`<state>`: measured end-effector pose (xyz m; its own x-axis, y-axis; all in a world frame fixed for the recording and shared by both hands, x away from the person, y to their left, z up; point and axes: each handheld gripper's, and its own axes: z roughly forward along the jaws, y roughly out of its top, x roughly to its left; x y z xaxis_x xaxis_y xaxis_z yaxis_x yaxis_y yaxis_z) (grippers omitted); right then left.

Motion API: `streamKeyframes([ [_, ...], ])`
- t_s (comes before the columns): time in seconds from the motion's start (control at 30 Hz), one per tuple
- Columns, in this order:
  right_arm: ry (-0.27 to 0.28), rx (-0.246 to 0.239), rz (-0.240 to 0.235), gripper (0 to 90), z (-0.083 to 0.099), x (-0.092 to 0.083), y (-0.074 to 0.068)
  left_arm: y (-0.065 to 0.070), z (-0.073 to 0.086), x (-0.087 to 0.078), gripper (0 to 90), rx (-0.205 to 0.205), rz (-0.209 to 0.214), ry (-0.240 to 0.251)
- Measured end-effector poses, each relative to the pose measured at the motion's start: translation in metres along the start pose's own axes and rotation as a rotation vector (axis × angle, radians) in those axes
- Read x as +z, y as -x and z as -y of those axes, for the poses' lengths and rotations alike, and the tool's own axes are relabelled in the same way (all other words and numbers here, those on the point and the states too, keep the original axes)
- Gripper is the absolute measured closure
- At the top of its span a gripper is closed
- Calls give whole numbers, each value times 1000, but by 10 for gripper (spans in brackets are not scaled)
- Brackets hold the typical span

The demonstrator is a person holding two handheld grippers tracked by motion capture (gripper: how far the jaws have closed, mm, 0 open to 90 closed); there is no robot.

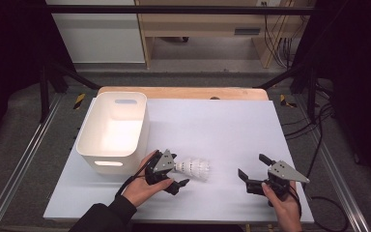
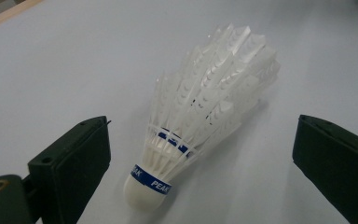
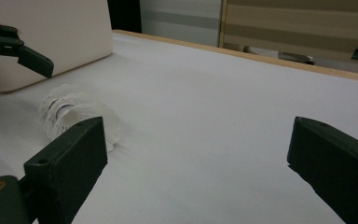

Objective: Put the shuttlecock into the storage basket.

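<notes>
White table sheet (image 1: 232, 130): 1. White plastic bin (image 1: 113, 130): 1, far-left, w/ handle slots. Grippers: 2.

Left gripper (image 1: 178, 170) jaws spread wide, nothing held, straddling shuttlecock (image 2: 200, 116) lying on side just ahead; cork end twd gripper, feathers pointing away. Long axis runs along reach, betw jaws.

Right gripper (image 1: 252, 173) also agape, empty, well apart. Left nearer. Shuttlecocks: 1.

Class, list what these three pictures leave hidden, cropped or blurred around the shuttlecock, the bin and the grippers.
- Shuttlecock: blurred in the right gripper view, partly behind a jaw.
- White bin: its floor is washed out by glare in the high view.
- Left gripper: jaw tips cut off by the bottom edge in the left gripper view.
</notes>
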<state>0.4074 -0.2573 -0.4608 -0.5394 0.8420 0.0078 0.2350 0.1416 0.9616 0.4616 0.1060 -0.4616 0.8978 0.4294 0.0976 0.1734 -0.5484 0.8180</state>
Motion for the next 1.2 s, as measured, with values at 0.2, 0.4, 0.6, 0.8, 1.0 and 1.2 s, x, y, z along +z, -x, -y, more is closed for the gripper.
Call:
streamKeyframes([
  [0.2,-2,0,-5,47,0,0,0,-3,1,11,43,-10,20,-2],
  [0.4,-3,-1,-8,46,0,1,-1,-6,-1,23,43,-5,41,-4],
  [0.6,-6,0,-11,45,0,1,-1,-11,-4,32,45,5,66,-16],
  [0.8,-8,3,-14,44,0,1,-2,-8,-6,41,50,25,101,-37],
  [1.0,-9,2,-16,44,0,2,-2,-4,-9,49,54,51,117,-62],
  [1.2,-11,0,-15,44,1,2,-1,-2,-11,53,58,45,128,-58],
])
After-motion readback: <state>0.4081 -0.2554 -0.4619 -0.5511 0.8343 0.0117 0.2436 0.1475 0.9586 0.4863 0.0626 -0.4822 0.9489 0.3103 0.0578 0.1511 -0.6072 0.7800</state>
